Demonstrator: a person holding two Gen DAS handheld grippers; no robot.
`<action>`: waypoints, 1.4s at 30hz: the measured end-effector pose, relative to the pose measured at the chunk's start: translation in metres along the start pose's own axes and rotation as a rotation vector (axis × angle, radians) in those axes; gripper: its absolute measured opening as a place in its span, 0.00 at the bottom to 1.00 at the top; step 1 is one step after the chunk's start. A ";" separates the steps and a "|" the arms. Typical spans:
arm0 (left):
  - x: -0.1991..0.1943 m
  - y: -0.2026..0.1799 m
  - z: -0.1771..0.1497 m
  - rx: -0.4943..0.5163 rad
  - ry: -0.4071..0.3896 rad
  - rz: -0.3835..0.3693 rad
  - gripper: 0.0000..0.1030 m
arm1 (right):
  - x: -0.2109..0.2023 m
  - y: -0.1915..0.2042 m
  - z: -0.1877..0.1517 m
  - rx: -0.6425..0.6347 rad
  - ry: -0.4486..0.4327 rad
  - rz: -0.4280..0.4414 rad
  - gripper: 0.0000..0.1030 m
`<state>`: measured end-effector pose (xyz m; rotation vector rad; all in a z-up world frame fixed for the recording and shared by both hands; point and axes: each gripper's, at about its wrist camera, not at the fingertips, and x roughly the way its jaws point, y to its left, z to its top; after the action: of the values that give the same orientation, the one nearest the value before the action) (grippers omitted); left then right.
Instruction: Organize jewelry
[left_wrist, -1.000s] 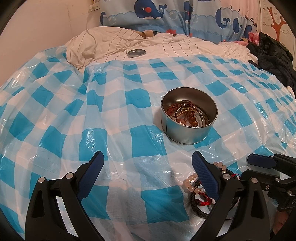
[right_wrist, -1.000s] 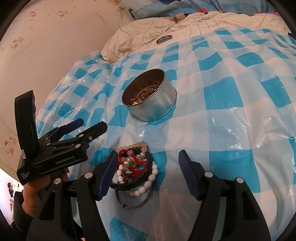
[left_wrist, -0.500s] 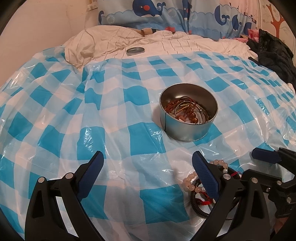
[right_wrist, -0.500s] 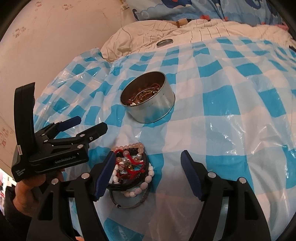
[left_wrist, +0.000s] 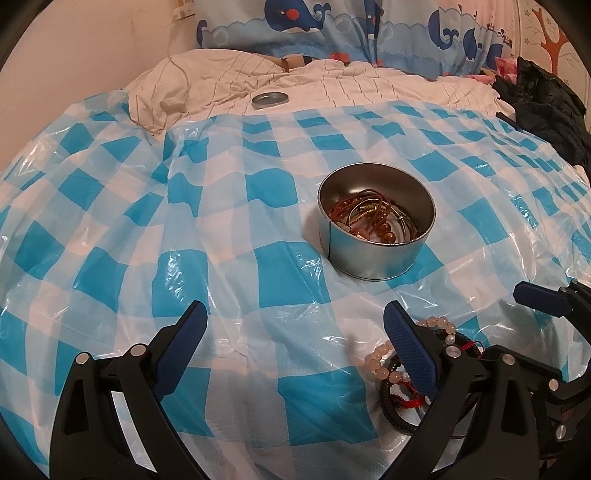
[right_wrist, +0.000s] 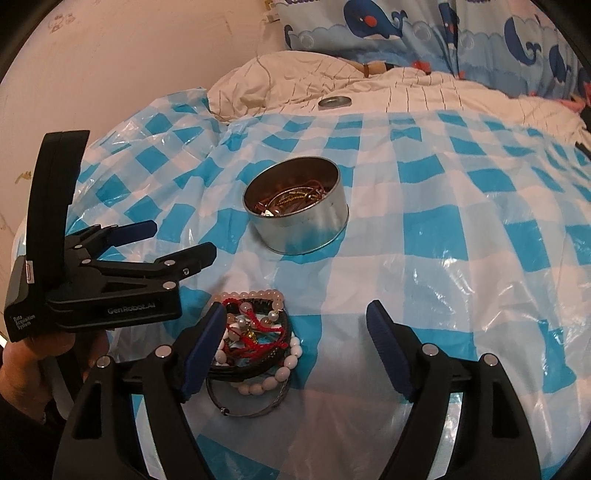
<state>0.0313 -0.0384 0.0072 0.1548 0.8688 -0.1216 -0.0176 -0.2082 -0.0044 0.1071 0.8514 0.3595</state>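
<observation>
Though heaped, bracelets (right_wrist: 258, 339) distinct: pink beads, red cord, black braid.

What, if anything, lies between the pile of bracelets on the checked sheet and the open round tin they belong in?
Nothing visible does. Between the pile of bracelets and the round tin lies only bare checked sheet. The tin is open; its lid sits far behind. The left tool hangs off to the side, the right tool over the pile.

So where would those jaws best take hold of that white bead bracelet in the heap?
Probably its near-right arc, where the white bead bracelet bulges out past the black cords and red string. The open right gripper could come down from above, straddling that exposed strand, one jaw inside the loop.
</observation>
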 end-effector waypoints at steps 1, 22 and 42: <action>0.000 0.000 0.000 0.000 0.000 0.000 0.90 | -0.001 0.000 0.000 -0.005 -0.003 -0.004 0.73; 0.002 -0.001 0.000 -0.002 0.005 0.000 0.90 | 0.000 0.002 0.001 0.002 0.003 -0.002 0.77; 0.002 -0.001 0.000 -0.004 0.003 0.003 0.90 | 0.002 0.000 -0.001 0.012 0.011 0.005 0.77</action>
<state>0.0322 -0.0394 0.0053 0.1527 0.8716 -0.1168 -0.0167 -0.2075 -0.0063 0.1180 0.8639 0.3597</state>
